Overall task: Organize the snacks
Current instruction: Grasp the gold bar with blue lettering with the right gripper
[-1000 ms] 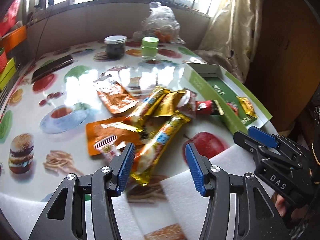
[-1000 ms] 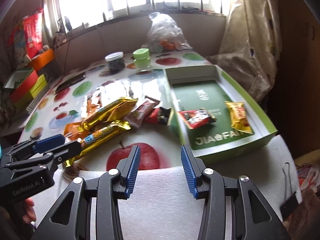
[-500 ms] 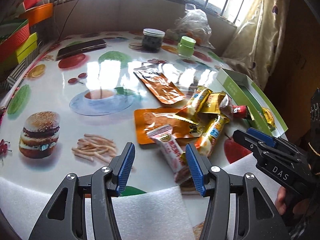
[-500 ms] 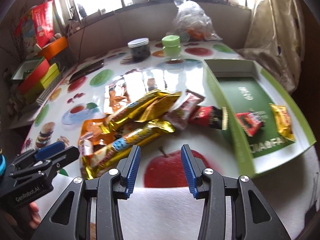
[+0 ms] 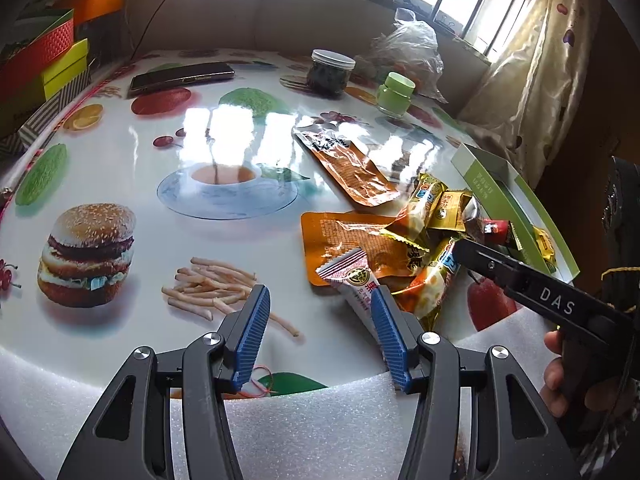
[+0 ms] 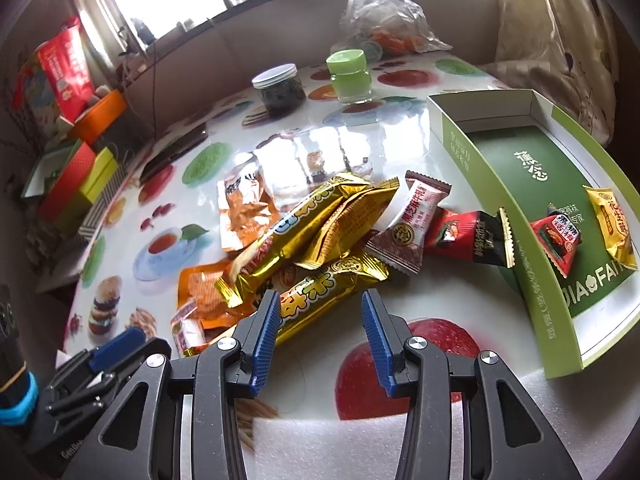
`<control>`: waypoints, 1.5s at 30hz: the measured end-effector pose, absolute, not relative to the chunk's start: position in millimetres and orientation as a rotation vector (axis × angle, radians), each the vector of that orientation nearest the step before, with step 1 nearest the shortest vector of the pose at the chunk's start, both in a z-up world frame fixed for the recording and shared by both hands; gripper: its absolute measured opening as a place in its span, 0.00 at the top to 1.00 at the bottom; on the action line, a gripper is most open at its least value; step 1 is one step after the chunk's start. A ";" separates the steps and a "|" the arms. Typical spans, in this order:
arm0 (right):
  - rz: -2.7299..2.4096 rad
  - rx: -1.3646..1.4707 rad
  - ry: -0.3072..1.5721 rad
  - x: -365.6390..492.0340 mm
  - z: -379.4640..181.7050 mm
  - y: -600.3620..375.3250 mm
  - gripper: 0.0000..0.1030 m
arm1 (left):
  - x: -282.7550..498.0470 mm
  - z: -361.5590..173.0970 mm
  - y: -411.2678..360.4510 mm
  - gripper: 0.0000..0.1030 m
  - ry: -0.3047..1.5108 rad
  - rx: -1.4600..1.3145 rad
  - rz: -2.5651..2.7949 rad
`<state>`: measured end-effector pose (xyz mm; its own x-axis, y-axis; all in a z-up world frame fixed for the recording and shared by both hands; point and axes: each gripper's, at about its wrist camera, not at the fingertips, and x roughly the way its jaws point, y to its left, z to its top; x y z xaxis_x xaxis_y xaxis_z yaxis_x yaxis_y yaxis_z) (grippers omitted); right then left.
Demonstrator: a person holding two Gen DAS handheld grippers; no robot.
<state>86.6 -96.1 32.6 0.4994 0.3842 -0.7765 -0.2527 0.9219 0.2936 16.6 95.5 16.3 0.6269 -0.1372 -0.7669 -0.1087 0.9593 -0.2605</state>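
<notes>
A pile of snack packets lies on the printed tablecloth: gold bars (image 6: pixel 320 292), orange pouches (image 5: pixel 352 168), a brown-and-white candy (image 6: pixel 412 224), a red-black packet (image 6: pixel 468 236) and a small red-and-white packet (image 5: pixel 356 284). A green tray box (image 6: pixel 472 168) at the right holds a red packet (image 6: pixel 556 240) and a yellow packet (image 6: pixel 612 228). My left gripper (image 5: pixel 320 312) is open and empty, its right finger beside the red-and-white packet. My right gripper (image 6: pixel 320 320) is open and empty just in front of the nearest gold bar; it also shows in the left wrist view (image 5: pixel 504 268).
A dark jar (image 6: pixel 280 88), a green-lidded jar (image 6: pixel 350 76) and a clear plastic bag (image 6: pixel 380 12) stand at the back. A phone (image 5: pixel 180 76) lies far left. Coloured boxes (image 5: pixel 40 60) are stacked at the left edge. White foam (image 5: pixel 304 432) lines the near table edge.
My left gripper has swung left and moved in, so the red-and-white packet now sits by its right finger. My right gripper has moved left from the tray toward the gold bars.
</notes>
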 end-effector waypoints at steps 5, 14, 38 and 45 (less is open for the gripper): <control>0.394 0.165 0.975 84.8 35.6 -91.2 0.60 | 16.1 16.7 97.6 0.48 0.893 -0.305 -0.020; 0.354 0.187 1.022 90.4 26.7 -83.4 0.54 | 16.0 14.8 97.7 0.48 0.902 -0.318 -0.045; 0.378 0.158 1.015 82.7 23.7 -101.7 0.62 | 32.4 10.1 75.8 0.48 0.976 -0.331 -0.046; 0.419 0.170 0.956 78.9 34.0 -102.2 0.84 | 33.5 10.3 77.1 0.48 0.982 -0.349 -0.025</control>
<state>79.0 -102.2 34.0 0.5043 0.4187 -0.7552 -0.2709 0.9071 0.3221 33.5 77.1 10.3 0.5594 -0.1773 -0.8097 -0.1357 0.9441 -0.3005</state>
